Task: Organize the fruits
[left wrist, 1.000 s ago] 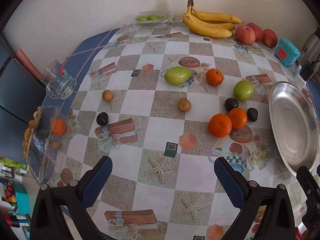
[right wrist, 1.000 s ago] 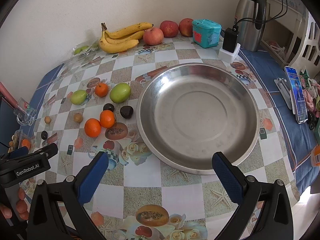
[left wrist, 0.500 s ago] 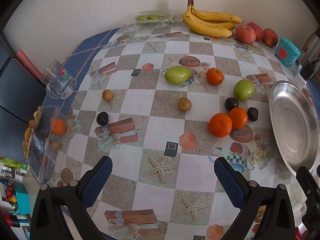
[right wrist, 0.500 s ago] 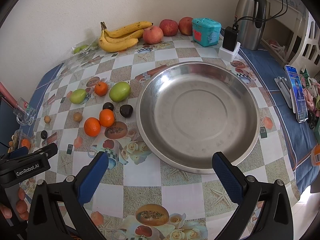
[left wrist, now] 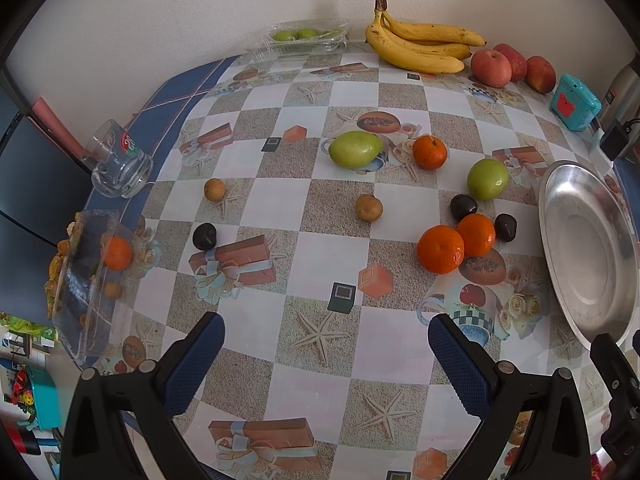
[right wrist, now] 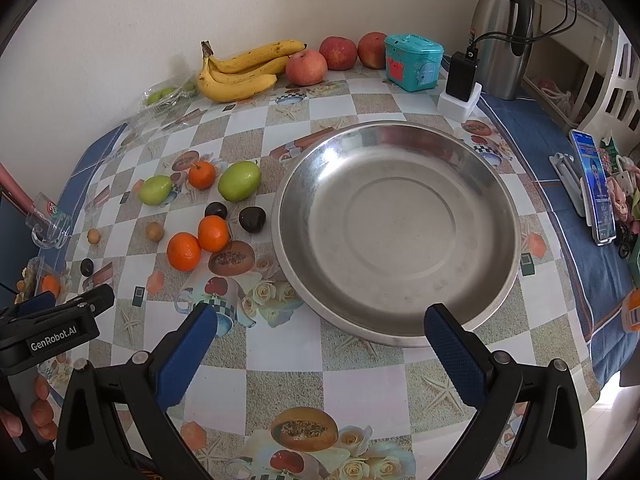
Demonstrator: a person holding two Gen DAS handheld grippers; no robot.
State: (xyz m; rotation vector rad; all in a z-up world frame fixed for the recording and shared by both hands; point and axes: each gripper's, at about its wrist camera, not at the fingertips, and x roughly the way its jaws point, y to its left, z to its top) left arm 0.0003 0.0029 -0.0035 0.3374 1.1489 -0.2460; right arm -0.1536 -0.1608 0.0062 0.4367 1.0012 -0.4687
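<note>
Loose fruit lies on the checked tablecloth: two oranges (left wrist: 440,249) side by side, a third orange (left wrist: 429,152), two green fruits (left wrist: 355,149), dark plums (left wrist: 463,206) and small brown fruits (left wrist: 368,207). An empty steel bowl (right wrist: 492,184) stands to their right. Bananas (left wrist: 416,46) and red apples (left wrist: 491,68) lie by the wall. My left gripper (left wrist: 326,338) is open and empty, above the near table. My right gripper (right wrist: 320,332) is open and empty, at the bowl's near rim.
A glass mug (left wrist: 120,162) and a clear plastic box (left wrist: 90,276) with an orange stand at the left edge. A teal tin (right wrist: 414,62), a charger, a steel kettle (right wrist: 502,32) and a phone (right wrist: 596,188) are at the right. A clear tray (left wrist: 308,36) holds green fruit.
Both views have shifted very slightly; the grippers stay open and no fruit has moved.
</note>
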